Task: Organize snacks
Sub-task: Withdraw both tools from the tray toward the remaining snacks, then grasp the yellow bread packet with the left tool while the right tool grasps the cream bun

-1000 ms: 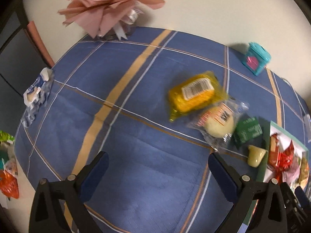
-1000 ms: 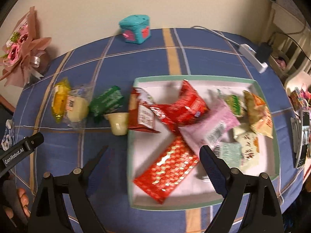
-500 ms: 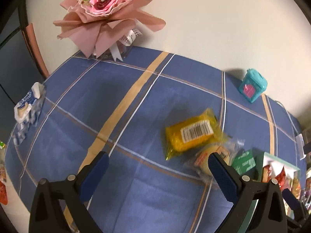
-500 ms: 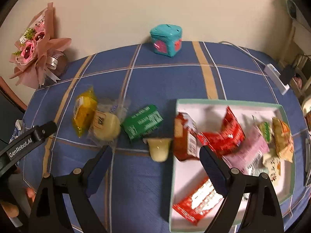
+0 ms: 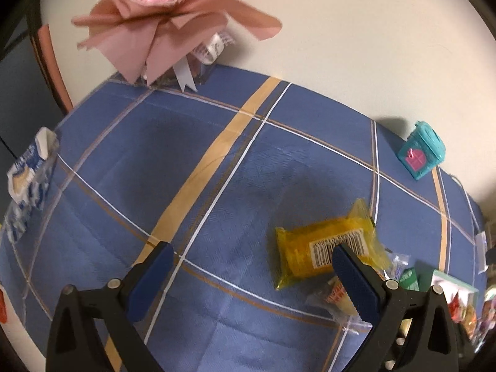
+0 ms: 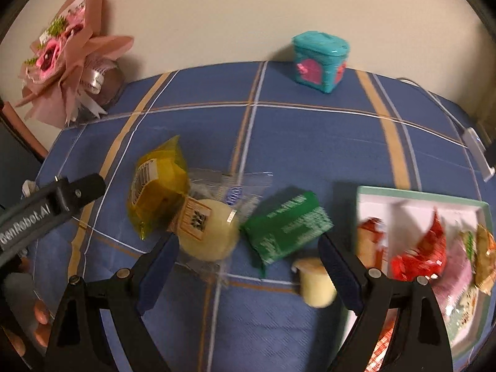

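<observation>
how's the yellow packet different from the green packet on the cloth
The yellow packet is see-through film with a barcode label; the green packet is opaque with white print. The yellow one touches the round bun's wrapper from the left, the green one from the right. Both lie flat outside the tray.

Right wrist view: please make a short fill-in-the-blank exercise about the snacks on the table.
1. The green packet lies outside the tray, on the ____ tablecloth.
2. The barcode on the yellow packet is ____ and black.
3. The right gripper holds ____.

Missing words: blue; white; nothing
</observation>
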